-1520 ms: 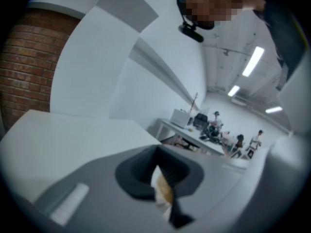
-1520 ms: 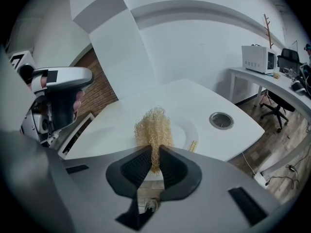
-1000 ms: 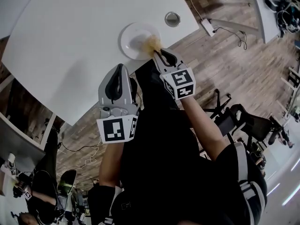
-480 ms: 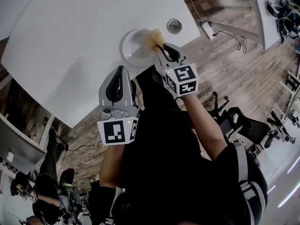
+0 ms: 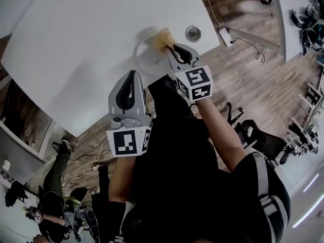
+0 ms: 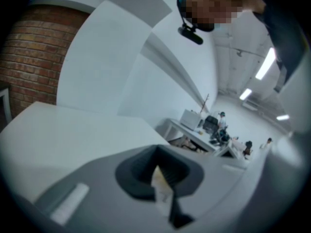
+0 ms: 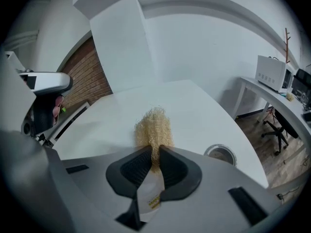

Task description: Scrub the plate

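White round table (image 5: 76, 39) fills most of my head view, with wood floor (image 5: 243, 70) beyond its edge and a brick wall (image 7: 95, 84) showing behind it in the right gripper view. The plate (image 5: 144, 59) sits near the table's edge closest to me, white on white and hard to pick out. A round metal cap (image 5: 193, 33) is set into the tabletop just beside it.

My right gripper (image 5: 171, 48) reaches in over the plate. Its jaws stand narrow, pinching the lower end of a tan, fibrous scrubber (image 7: 153, 125), whose bushy end sticks out past the tips. In the head view the scrubber (image 5: 164, 36) lies at the plate's rim on the side toward the metal cap. I can't tell whether it presses on the plate or only hangs over it. From the right gripper view the plate itself is hidden under the gripper's body.

My left gripper (image 5: 132, 74) hangs back by the table's edge, apart from the plate. Its jaws are together at the tips and carry nothing.
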Tool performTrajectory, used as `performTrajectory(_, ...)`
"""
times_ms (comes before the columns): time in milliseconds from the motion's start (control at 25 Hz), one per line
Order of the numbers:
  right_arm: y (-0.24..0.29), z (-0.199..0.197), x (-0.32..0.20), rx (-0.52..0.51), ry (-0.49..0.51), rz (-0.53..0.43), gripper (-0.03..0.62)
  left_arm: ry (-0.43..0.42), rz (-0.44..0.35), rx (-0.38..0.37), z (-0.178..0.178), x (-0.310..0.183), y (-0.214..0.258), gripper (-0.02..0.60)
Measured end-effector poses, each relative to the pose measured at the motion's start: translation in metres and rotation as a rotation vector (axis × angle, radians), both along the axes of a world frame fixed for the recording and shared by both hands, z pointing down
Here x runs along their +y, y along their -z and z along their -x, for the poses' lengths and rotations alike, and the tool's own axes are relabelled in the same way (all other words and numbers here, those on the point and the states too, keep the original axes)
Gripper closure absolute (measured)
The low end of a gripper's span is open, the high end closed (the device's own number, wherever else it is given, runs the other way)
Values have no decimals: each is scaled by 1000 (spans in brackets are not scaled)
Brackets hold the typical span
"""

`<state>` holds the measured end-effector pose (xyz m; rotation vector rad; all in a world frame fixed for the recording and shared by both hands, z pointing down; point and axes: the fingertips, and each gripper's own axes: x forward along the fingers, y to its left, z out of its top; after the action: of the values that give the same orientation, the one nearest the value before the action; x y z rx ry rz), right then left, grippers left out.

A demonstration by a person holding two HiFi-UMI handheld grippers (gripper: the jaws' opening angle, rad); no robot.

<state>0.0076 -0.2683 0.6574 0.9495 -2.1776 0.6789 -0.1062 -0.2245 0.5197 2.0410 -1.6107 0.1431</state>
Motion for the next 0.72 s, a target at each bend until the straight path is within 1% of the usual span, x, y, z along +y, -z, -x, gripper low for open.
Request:
performTrajectory(200, 0, 22, 2, -4, 56, 6, 551, 39, -4, 3, 13, 3, 3, 578)
performTrajectory(480, -2, 51, 18, -16, 125, 18, 552, 89, -6, 4, 31, 16, 2, 578)
performTrajectory(720, -2, 63, 39, -8, 170, 18, 551, 91, -7, 7, 34, 29, 2, 578)
